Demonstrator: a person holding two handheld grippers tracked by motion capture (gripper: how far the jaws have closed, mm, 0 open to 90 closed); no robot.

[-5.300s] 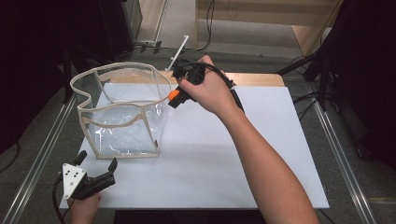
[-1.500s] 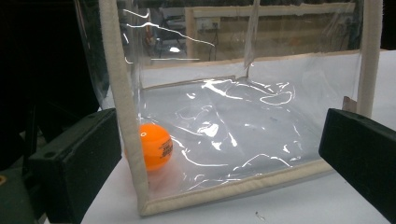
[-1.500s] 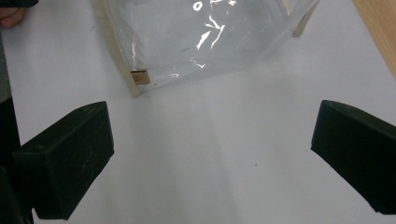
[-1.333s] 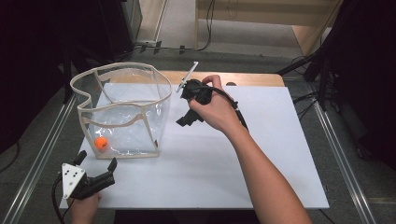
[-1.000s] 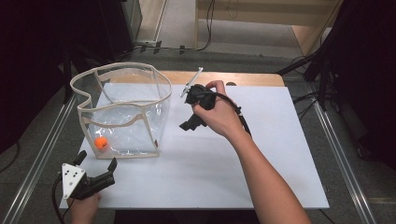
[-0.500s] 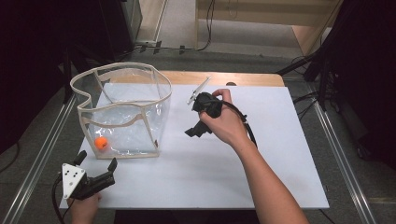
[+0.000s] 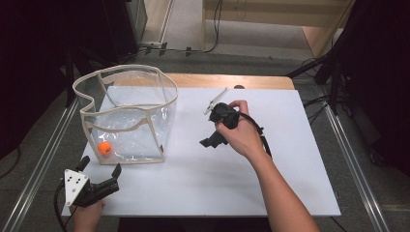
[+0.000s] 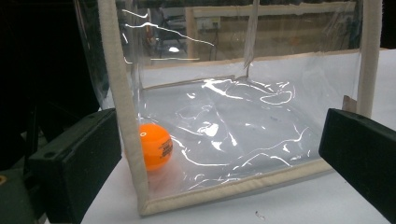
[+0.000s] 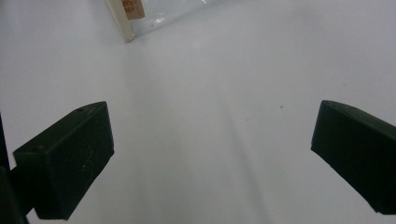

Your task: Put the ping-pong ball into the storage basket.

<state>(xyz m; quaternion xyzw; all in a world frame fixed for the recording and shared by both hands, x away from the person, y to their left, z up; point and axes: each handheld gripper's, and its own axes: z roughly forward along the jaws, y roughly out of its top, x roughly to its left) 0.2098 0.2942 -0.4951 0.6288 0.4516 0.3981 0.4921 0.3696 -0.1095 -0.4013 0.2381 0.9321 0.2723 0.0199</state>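
Observation:
An orange ball [image 7: 104, 148] [image 8: 156, 146] lies in the near left corner of a clear plastic bag with cream trim [image 7: 126, 114] [image 8: 243, 112] that stands upright on the white tabletop [image 7: 212, 183]. My left gripper [image 7: 100, 176] [image 8: 219, 158] rests at the table's near left corner, open, jaws pointing at the bag's front wall. My right gripper [image 7: 211, 141] [image 9: 210, 154] is held over the middle of the table, right of the bag, open with nothing between its jaws. A corner of the bag [image 9: 122, 25] is at the top left in the right gripper view.
A wooden strip [image 7: 232, 80] runs along the table's far edge. Metal rails [image 7: 348, 159] flank both sides. Cables [image 7: 212, 29] lie on the floor beyond. The white surface to the right of the right hand and toward me is bare.
The right gripper carried the orange ball over the bag and let it go; the ball now lies inside. Since then the right hand has drawn back rightward and toward me.

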